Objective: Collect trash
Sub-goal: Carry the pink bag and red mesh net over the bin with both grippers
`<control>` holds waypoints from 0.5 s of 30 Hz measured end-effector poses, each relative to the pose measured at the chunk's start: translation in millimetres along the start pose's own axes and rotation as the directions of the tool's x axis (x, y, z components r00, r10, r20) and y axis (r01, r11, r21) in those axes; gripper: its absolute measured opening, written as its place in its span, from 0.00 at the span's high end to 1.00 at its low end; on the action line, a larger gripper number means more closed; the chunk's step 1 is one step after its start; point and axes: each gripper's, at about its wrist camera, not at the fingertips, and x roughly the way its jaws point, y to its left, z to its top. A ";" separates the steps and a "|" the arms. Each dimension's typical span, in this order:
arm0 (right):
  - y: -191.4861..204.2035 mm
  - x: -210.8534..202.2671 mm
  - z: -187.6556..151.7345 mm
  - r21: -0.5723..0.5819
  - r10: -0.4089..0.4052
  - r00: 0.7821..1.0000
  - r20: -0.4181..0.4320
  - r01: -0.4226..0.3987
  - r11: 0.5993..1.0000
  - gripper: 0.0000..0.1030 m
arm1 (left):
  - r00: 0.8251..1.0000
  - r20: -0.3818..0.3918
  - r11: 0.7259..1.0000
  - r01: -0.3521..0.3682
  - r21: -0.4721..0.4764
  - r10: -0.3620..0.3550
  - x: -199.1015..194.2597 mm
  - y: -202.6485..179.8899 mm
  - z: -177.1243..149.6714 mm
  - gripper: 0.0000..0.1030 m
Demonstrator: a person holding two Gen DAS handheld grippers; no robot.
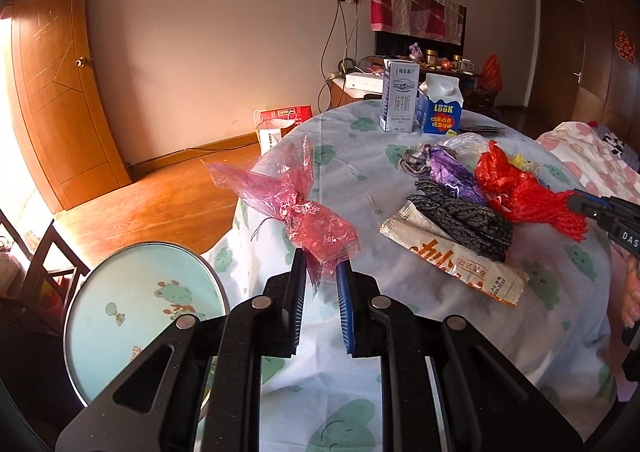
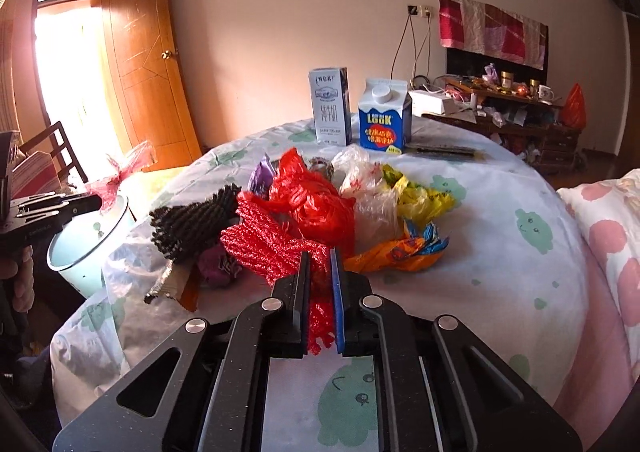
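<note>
Two cartons [image 2: 360, 114] are seen upright at the far side of a round worktop [image 2: 500, 252] w/ a pale cloud-print cloth; room has a wood floor [image 1: 160, 204], an orange door [image 2: 144, 64] ajar & a cluttered shelf [image 2: 516, 100]. One pale-blue bin [image 1: 140, 316] is set beside the worktop. Left gripper [image 1: 320, 264] fingers are pinched on 1 pink cellophane wrapper [image 1: 304, 212], held off the worktop edge, near the bin. Right gripper [image 2: 320, 256] fingers are clamped on 1 red mesh net [image 2: 272, 248] at the trash pile's near edge.
</note>
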 end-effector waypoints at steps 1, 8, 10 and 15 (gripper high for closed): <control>3.1 -4.1 4.3 0.000 0.000 1.000 0.017 0.000 1.000 0.91 | 1.000 0.003 1.000 -0.005 -0.007 0.005 -2.9 4.1 -0.8 0.85; 29.3 -3.5 31.7 -0.036 0.018 0.997 0.074 -0.016 0.999 0.90 | 0.998 0.007 0.997 -0.058 -0.057 0.059 -14.8 33.3 -9.7 0.85; 38.1 0.1 38.7 -0.041 0.029 0.996 0.088 -0.025 0.999 0.90 | 0.997 0.004 0.995 -0.072 -0.074 0.072 -16.1 41.5 -12.3 0.85; 66.7 13.0 53.4 -0.073 0.068 0.992 0.109 -0.060 0.996 0.90 | 0.994 -0.011 0.989 -0.106 -0.108 0.105 -16.9 60.5 -21.0 0.85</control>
